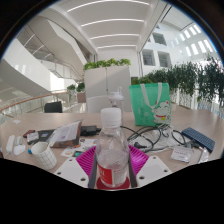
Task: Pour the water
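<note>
1. We see the tongs (112, 172) closed on a clear plastic water bottle (112, 150); both pink pads (88, 160) press against its sides.
2. The bottle stands upright between the fingers, its white cap (111, 117) on and a red label band near its lower part.
3. Whether the bottle's base rests on the tabletop (30, 125) or hangs above it, we cannot tell; the fingers hide it.
4. Beyond the bottle, to its right, a green tote bag (149, 103) with white handles stands upright on the tabletop.
5. Near the bag's foot, black cables (150, 138) lie tangled, and further right lies a dark flat case (198, 137).
6. To the left of the bottle we make out a brown box (65, 131) and, well apart from it, a dark chair back (53, 106).
7. Small white items (43, 152) lie scattered on the left of the tabletop; we cannot tell what they are.
8. Behind everything stands a white planter (106, 80) topped with green foliage, and more tall plants (200, 85) line the right side.
</note>
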`<state>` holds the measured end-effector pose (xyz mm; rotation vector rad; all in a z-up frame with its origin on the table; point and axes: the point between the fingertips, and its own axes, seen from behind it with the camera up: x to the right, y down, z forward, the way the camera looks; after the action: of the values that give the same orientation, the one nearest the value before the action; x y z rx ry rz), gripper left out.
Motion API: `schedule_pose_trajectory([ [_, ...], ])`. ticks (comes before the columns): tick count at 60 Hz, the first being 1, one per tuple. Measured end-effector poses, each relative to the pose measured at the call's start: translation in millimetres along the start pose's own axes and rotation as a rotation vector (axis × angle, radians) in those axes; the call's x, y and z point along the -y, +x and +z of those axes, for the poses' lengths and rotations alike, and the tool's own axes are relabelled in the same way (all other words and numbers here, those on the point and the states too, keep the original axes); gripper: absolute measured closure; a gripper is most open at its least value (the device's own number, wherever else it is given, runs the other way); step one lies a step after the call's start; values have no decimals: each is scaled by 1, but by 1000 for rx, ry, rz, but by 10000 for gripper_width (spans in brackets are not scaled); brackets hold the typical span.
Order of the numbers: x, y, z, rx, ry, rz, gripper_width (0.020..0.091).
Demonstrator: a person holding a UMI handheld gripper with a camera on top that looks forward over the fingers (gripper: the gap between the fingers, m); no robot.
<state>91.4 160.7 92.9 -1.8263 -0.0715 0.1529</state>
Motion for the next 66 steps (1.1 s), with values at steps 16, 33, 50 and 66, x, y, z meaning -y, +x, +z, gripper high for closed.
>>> schedule_pose_trajectory([
  [16, -27, -6, 3, 64, -15, -31, 610],
  [33, -36, -11, -30, 81, -142, -6, 258],
  [50, -3, -29, -156, 10, -153, -10, 265],
  [66, 25, -90, -266, -80, -107, -50, 261],
])
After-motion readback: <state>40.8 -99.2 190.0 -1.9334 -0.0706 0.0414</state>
